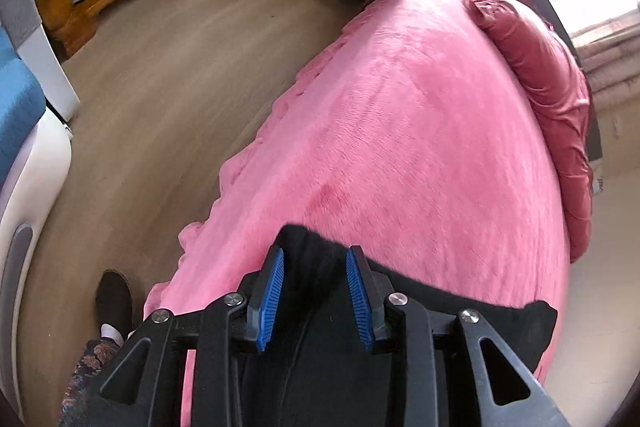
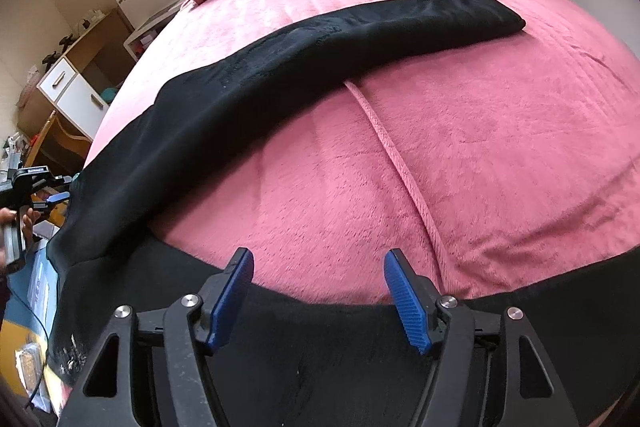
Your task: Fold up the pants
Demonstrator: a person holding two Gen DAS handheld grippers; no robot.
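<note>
pants: we are seeing the black pants (image 2: pixel 248 75) lying across the pink bed (image 2: pixel 500 147), waist at its near edge.
left tongs (image 1: pixel 316 291): narrowly parted around pants fabric.
right tongs (image 2: pixel 320 291): gaping wide, holding nothing.

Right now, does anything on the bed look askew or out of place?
Mostly one thing: the black pants are not flat. One leg curves away across the pink blanket, and the left-hand part hangs off the bed edge. A raised pink ridge also runs out from under that leg. No damage or spill shows.
</note>
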